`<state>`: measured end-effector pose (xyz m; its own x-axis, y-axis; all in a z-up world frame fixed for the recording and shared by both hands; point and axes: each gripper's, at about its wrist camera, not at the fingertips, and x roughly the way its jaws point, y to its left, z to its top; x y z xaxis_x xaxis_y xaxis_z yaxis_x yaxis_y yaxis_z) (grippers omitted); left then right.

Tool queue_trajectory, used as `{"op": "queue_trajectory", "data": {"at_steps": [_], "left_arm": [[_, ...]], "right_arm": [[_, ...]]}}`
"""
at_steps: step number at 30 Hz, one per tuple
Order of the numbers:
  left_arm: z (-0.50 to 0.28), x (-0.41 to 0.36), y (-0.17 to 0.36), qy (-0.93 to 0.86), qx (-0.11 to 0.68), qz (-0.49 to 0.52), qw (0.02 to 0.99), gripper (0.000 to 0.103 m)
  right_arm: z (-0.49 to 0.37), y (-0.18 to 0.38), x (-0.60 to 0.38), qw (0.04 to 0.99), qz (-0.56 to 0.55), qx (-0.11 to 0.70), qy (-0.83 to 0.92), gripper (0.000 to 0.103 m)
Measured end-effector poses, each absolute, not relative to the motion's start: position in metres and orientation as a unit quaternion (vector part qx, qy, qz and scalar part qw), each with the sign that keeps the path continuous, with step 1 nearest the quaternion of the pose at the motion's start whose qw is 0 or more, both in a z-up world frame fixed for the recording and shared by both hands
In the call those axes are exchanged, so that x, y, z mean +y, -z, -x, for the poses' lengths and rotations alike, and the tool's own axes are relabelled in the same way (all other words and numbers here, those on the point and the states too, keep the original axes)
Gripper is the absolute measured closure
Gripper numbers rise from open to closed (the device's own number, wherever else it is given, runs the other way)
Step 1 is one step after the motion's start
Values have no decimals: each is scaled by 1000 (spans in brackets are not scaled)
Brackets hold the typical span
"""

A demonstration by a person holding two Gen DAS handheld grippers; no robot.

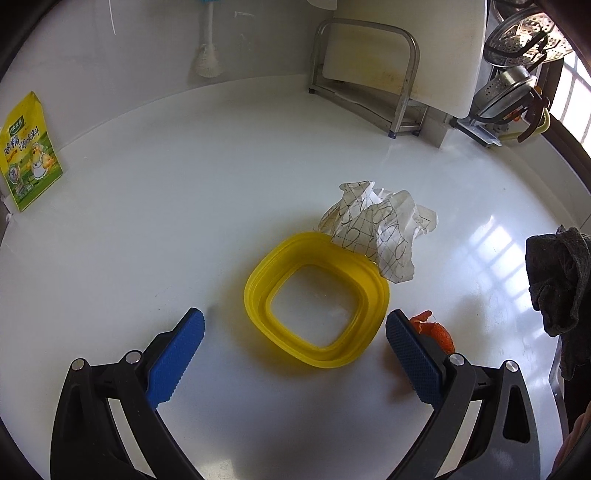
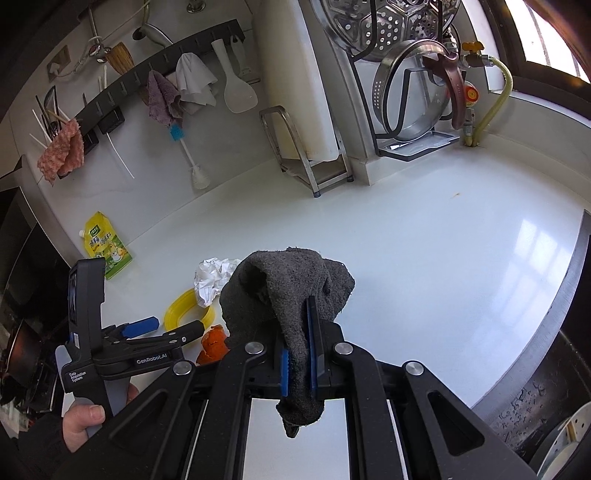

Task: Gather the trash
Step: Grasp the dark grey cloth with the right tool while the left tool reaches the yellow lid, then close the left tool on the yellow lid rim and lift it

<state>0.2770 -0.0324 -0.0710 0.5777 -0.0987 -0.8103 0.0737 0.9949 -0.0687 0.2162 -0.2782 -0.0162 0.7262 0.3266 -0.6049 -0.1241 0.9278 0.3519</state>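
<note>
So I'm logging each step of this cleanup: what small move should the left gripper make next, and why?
Probably ease the left gripper forward and down over the near rim of the yellow ring, then close. Its jaws stand wide open with the ring just ahead between them on the counter. The crumpled paper overlaps the far rim, and the right gripper is already clamped on the dark cloth.

Home kitchen: white countertop, steamer rack and colander at 1 o'clock, utensil rail with cloths at 11, sink at 4.
</note>
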Motion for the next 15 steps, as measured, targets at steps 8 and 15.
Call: {"op": "queue_trajectory", "data": {"at_steps": [8,15], "left_arm": [[-285,-38,76,55,469,-4,882,7],[-280,-43,72,71,455,-16,887,30]], "right_arm": [[-216,15,-278,917,-148,348,-127,95],[-217,17,-278,915,-150,351,-127,95]]}}
